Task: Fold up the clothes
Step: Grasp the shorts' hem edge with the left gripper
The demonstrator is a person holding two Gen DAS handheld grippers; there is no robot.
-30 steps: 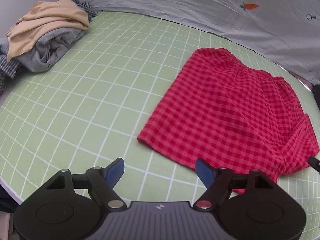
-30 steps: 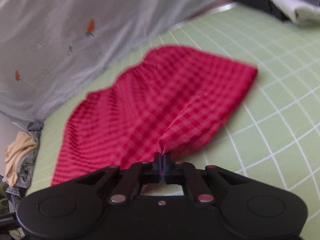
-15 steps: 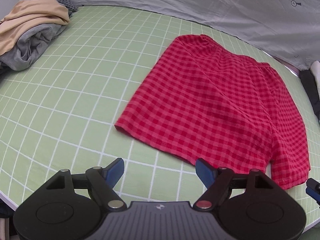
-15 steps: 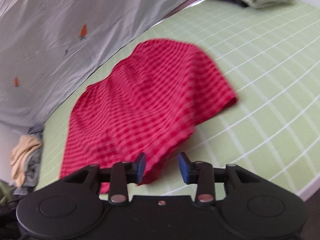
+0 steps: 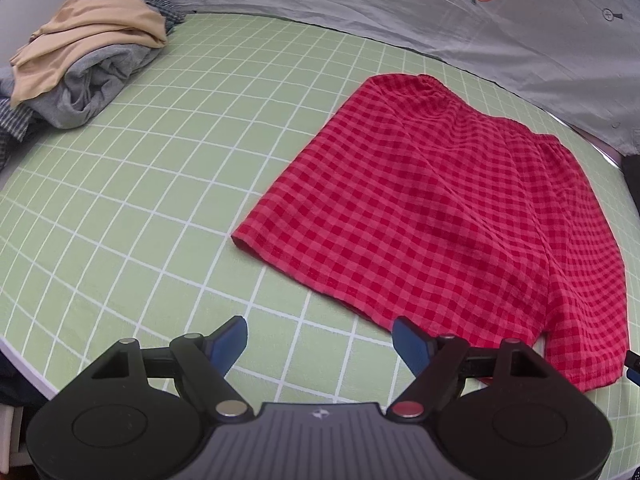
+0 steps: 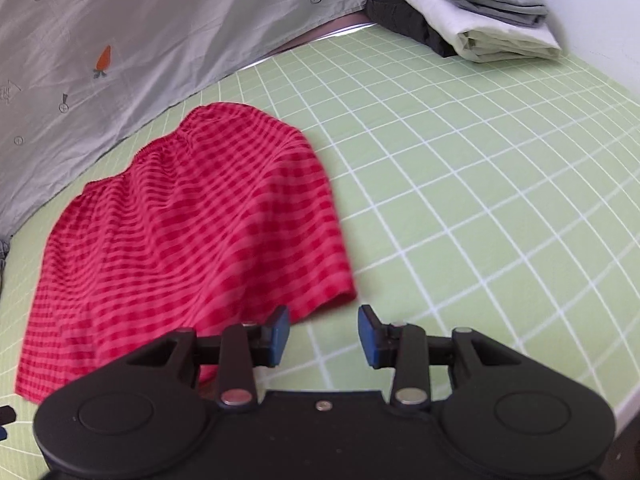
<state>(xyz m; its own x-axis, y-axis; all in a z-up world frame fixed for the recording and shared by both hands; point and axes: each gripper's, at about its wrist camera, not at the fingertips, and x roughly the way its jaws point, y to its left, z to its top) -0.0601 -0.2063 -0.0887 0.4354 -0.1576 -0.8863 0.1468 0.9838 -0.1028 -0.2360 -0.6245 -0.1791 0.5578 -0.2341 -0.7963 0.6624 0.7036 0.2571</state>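
Note:
Red checked shorts (image 5: pixel 448 208) lie flat on the green grid mat (image 5: pixel 160 168), waistband toward the far side. They also show in the right wrist view (image 6: pixel 180 232). My left gripper (image 5: pixel 320 340) is open and empty, just in front of the shorts' near hem, left of their middle. My right gripper (image 6: pixel 323 330) is open and empty, at the near right corner of the shorts, with its left fingertip (image 6: pixel 280 326) over the hem edge.
A pile of unfolded beige and grey clothes (image 5: pixel 84 68) sits at the mat's far left. A stack of folded clothes (image 6: pixel 476 12) sits at the far right. A grey printed sheet (image 5: pixel 400 12) hangs behind the mat. The mat's near edge (image 5: pixel 24 372) is close.
My right gripper opened and let go of the shorts' corner, which dropped flat onto the mat. The right gripper then drew back toward the right. The left gripper stayed open.

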